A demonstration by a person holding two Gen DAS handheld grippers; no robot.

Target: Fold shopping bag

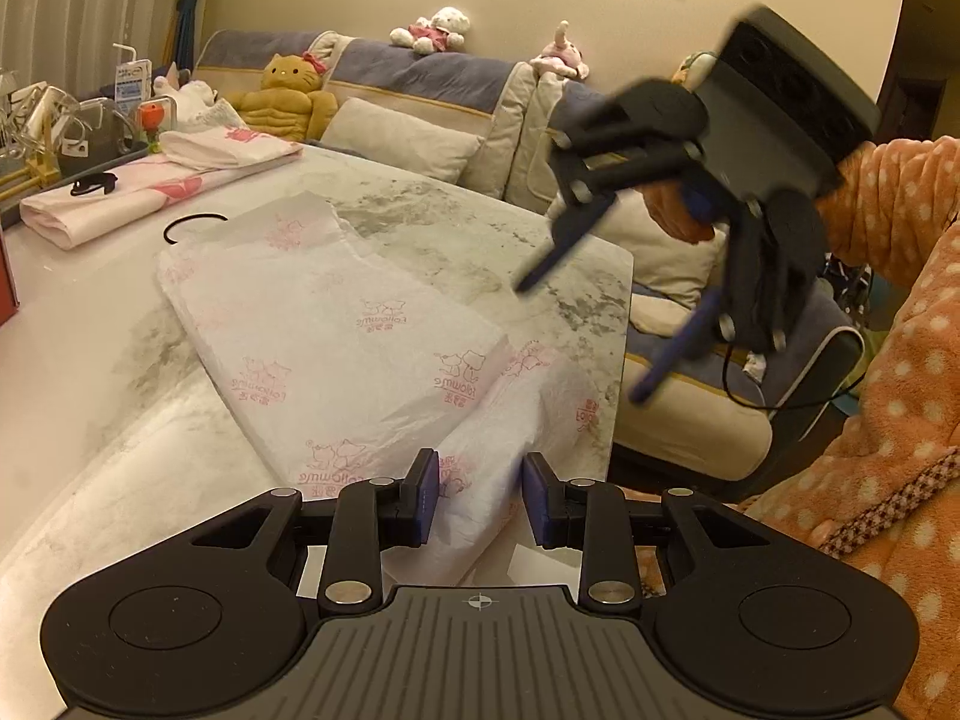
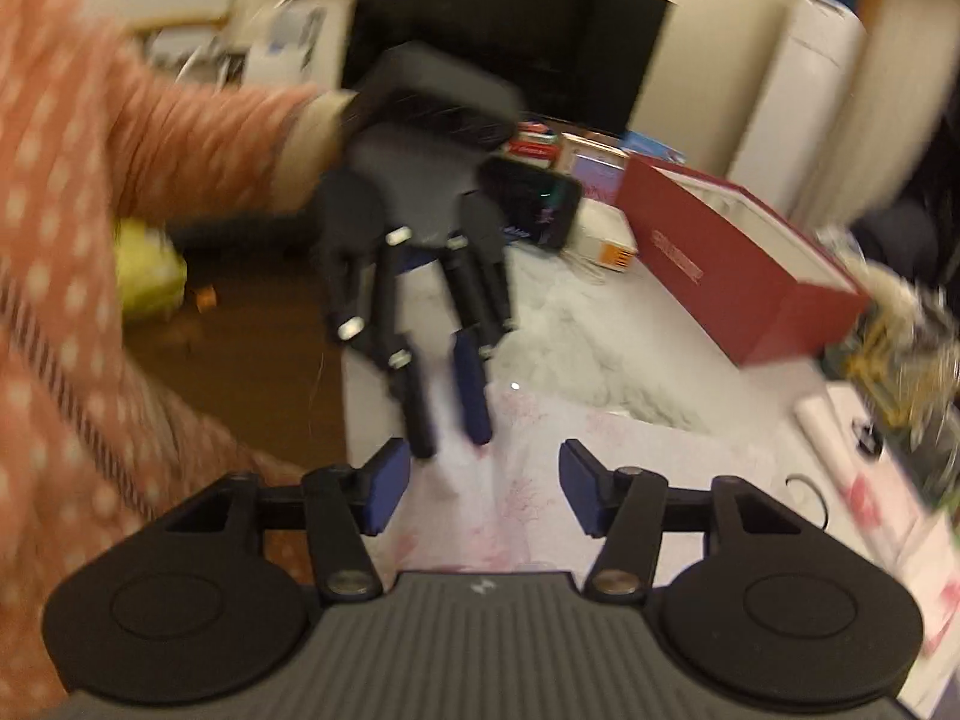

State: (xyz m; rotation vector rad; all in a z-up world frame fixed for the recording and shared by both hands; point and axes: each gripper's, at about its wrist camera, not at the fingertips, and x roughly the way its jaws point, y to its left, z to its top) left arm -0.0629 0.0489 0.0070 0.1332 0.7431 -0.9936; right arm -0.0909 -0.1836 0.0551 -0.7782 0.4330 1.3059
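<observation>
The desk (image 1: pixel 468 222), a pale marbled slab, fills the middle of the left wrist view, with a sofa (image 1: pixel 420 84) along its far edge. On it lies the shopping bag (image 1: pixel 336 348), white with pink cartoon prints, spread flat across the centre of the frame and partly folded; one layer rests doubled over the main panel, and a loose flap trails toward the lower middle. Judged from this, folding is under way but unfinished. A red box (image 2: pixel 738 276) stands on the desk at the right of the right wrist view, well apart from the bag. Other folded bags (image 1: pixel 150 186) are stacked at the upper left of the left wrist view, probably finished pieces set aside.

The right claw (image 1: pixel 585 324), blurred at the upper right of that view, hangs released above the desk edge with nothing between its spread fingers; its own camera confirms an empty gap. The left claw (image 1: pixel 477 498), at the lower middle, is partly closed around the loose flap; whether the pads actually pinch it cannot be told. It likely pins or lifts this flap for the next fold.
</observation>
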